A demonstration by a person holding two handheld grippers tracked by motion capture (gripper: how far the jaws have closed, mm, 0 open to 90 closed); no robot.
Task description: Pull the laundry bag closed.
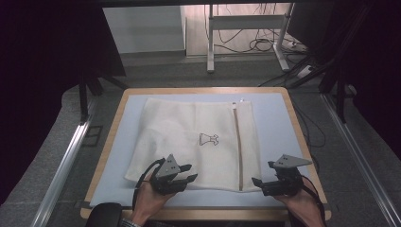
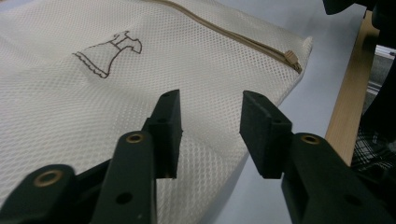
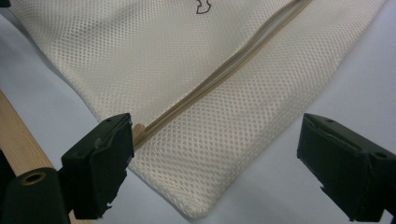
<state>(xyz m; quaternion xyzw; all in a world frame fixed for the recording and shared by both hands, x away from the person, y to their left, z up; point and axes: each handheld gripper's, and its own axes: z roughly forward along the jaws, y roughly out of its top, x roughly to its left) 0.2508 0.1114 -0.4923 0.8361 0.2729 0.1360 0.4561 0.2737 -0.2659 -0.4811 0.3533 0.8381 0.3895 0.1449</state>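
Note:
A cream mesh laundry bag (image 1: 189, 137) lies flat on a pale blue mat (image 1: 279, 127). It has a small dress outline (image 1: 209, 139) printed on it and a tan zipper (image 1: 238, 142) running down its right side. My left gripper (image 1: 191, 172) hovers open over the bag's near edge (image 2: 56, 107), jaws apart with nothing between them (image 2: 210, 98). The zipper pull (image 2: 290, 57) sits at the near end of the zipper. My right gripper (image 1: 263, 173) is wide open just right of the bag's near right corner (image 3: 201, 205), which lies between its jaws (image 3: 215, 126). The zipper (image 3: 224, 70) ends beside one jaw.
The mat covers a wooden table (image 1: 113, 137) whose rim shows on all sides. Bare mat lies right of the bag and along the near edge. Beyond the table are a grey floor, a desk frame (image 1: 210, 42) and loose cables (image 1: 257, 45).

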